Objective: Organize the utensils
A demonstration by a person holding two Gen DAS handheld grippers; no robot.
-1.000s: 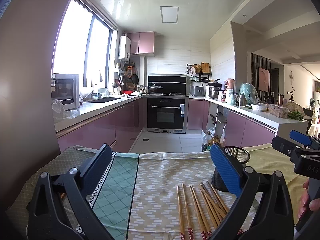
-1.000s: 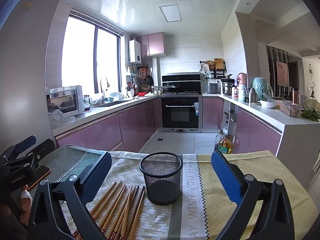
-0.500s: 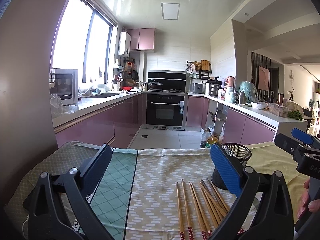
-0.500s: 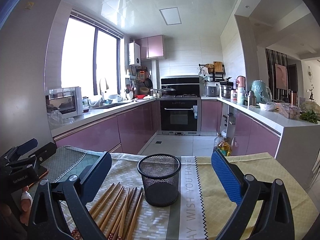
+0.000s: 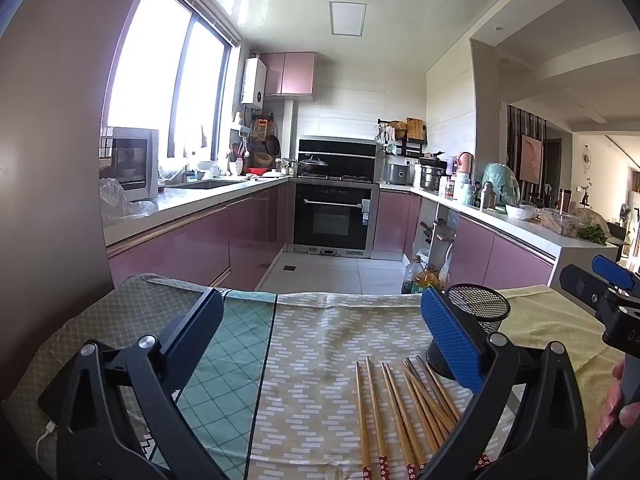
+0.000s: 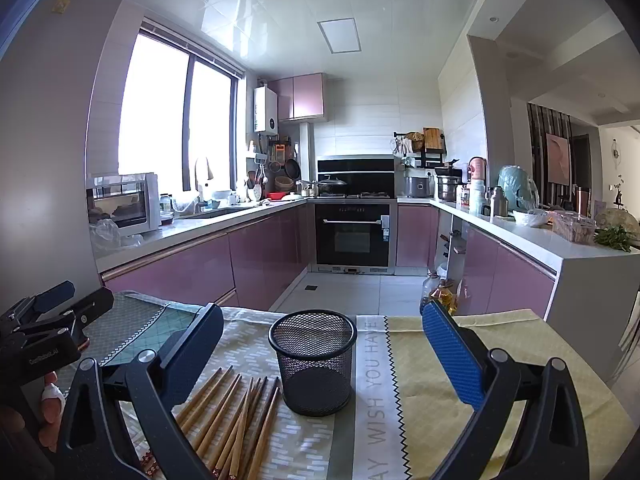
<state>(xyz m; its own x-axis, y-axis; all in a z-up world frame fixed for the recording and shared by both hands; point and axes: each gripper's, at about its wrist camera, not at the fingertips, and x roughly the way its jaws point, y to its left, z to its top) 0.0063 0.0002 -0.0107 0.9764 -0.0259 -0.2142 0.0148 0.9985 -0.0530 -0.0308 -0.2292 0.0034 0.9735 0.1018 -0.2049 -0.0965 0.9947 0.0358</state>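
Note:
Several wooden chopsticks (image 5: pixel 404 408) lie side by side on the patterned tablecloth, also in the right wrist view (image 6: pixel 232 420). A black mesh cup (image 6: pixel 314 364) stands upright and empty just right of them; it also shows in the left wrist view (image 5: pixel 476 320), partly behind a blue pad. My left gripper (image 5: pixel 320 332) is open and empty above the cloth, left of the chopsticks. My right gripper (image 6: pixel 320 344) is open and empty, with the cup between its fingers in view. Each gripper shows at the edge of the other's view, the left one (image 6: pixel 44 332) and the right one (image 5: pixel 608 304).
The table (image 6: pixel 500 360) is covered by cloths in green, beige and yellow. Its far edge drops to a tiled kitchen floor (image 5: pixel 340 272). Purple cabinets, an oven (image 6: pixel 352 232) and cluttered counters lie beyond. A wall (image 5: pixel 48 160) stands close on the left.
Both cameras have tilted or lowered slightly, so the table sits lower in view. The chopsticks and cup have not moved. Both grippers stay open.

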